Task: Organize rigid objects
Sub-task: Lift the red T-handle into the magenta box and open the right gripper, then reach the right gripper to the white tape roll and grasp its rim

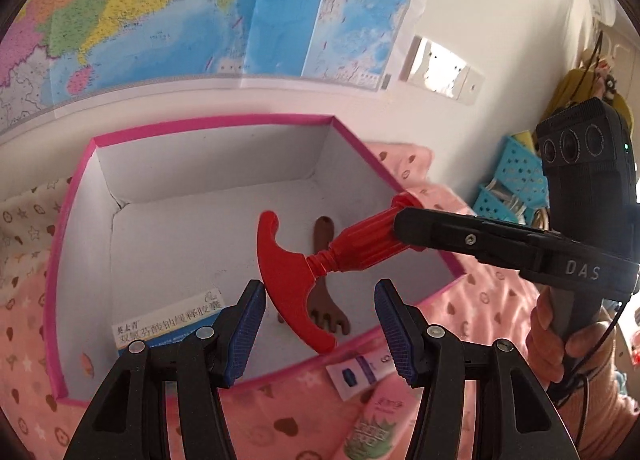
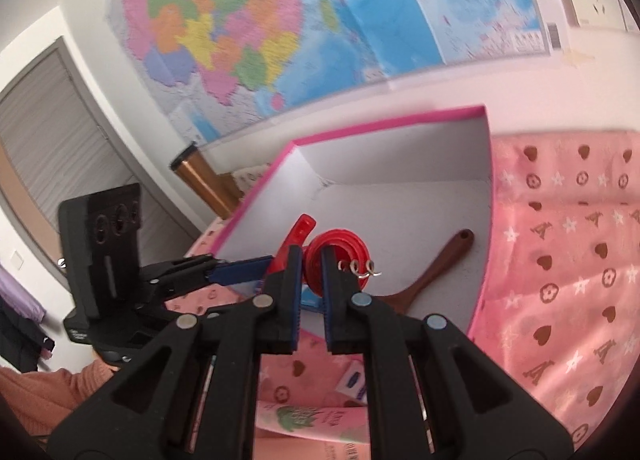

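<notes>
Black arms with blue pads fill the foreground of the left wrist view: the left hand-held gripper [image 1: 320, 330] hangs with its jaws partly open and nothing between them, poised above the near rim of the pink-edged box [image 1: 76, 195]. Inside that box, toward the left, a medicine carton [image 1: 172, 320] with printed lettering lies flat on the white floor. Further right a brown wooden fork [image 1: 326, 280] lies on the box floor, partly hidden.

Over the fork hangs the red plastic tool [image 1: 320, 264], a ribbed handle ending in a broad curved crosspiece. It is in the air above the middle of the box, touching nothing below. The right hand-held gripper [image 2: 308, 280] is closed tight on the ribbed handle, reaching in over the right-hand wall, with a person's hand [image 1: 560, 340] around its grip at the far right.

The tool looks like hard moulded plastic: light, stiff, unlikely to bend or break from a short drop. Its ribs give the pads good purchase, so the handle is the sensible place to hold it; the smooth curved crosspiece would likely slip or swing. Held by one end, the wide head may tip downward.

Below the box, on the pink patterned bedding [image 1: 280, 420], lie a small white packet [image 1: 356, 374] and a pink tube [image 1: 372, 428], still outside.
</notes>
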`<act>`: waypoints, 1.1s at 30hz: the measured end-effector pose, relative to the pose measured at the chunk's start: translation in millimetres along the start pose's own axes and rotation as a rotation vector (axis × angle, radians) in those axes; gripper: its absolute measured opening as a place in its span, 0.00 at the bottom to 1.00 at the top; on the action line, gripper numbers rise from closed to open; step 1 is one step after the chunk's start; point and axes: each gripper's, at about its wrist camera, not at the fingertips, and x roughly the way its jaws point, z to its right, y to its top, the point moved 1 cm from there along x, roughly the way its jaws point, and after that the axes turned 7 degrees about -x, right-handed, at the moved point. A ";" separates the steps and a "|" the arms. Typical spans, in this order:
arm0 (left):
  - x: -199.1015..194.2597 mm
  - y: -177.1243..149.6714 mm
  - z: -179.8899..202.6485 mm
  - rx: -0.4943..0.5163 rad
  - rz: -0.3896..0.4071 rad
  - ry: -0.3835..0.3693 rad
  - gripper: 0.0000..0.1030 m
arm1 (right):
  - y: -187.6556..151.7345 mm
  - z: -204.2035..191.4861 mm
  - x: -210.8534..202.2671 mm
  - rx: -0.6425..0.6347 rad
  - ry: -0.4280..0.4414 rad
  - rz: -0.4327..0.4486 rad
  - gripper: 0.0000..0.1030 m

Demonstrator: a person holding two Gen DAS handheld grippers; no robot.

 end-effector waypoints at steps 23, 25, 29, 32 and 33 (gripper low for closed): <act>-58.6 -57.5 21.1 0.078 0.105 -0.075 0.56 | -49.6 -14.4 -60.5 -0.041 -0.137 0.027 0.36; -57.3 -64.1 22.7 0.073 0.091 -0.088 0.56 | -59.2 -13.8 -64.6 -0.037 -0.161 0.015 0.36; -50.4 -78.1 27.2 0.064 0.055 -0.104 0.56 | -81.4 -3.3 -66.9 0.001 -0.196 -0.030 0.36; -43.1 -88.9 29.8 0.055 0.021 -0.127 0.56 | -100.6 10.5 -65.5 0.052 -0.212 -0.073 0.37; -40.4 -91.9 30.9 0.054 0.012 -0.130 0.56 | -105.1 14.5 -64.6 0.066 -0.216 -0.083 0.37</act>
